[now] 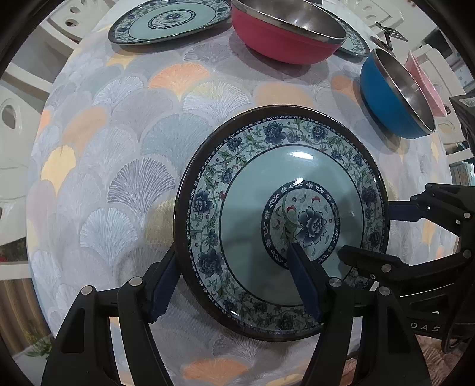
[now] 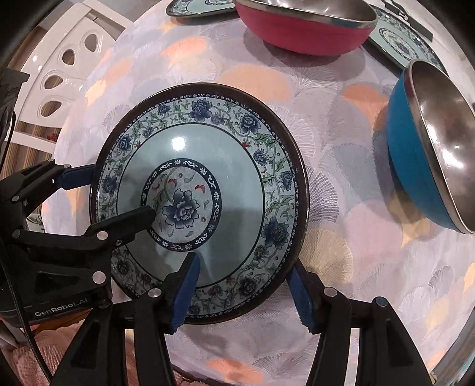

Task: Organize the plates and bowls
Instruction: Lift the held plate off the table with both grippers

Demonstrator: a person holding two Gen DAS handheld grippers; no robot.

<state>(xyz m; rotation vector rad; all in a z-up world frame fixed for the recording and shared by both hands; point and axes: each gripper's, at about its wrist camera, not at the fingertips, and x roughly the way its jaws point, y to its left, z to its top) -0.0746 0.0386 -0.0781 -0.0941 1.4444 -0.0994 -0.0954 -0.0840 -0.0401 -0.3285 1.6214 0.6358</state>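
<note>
A blue floral plate (image 1: pixel 252 184) (image 2: pixel 237 184) lies flat on the patterned tablecloth. My left gripper (image 1: pixel 233 249) points down over its left rim, one blue pad outside the rim and the other over the plate's inside, with a wide gap between them. My right gripper (image 2: pixel 245 259) straddles the opposite rim the same way, one pad inside and one outside. Neither pair of pads presses on the plate. Each gripper shows in the other's view: the right gripper (image 1: pixel 366 230) and the left gripper (image 2: pixel 123 193).
A red steel-lined bowl (image 1: pixel 285 38) (image 2: pixel 302 29) and a blue one (image 1: pixel 392 98) (image 2: pixel 424 154) stand further back. Two more floral plates (image 1: pixel 169 23) (image 1: pixel 353 41) lie beside the red bowl. White chairs (image 1: pixel 17 118) (image 2: pixel 59 74) ring the table.
</note>
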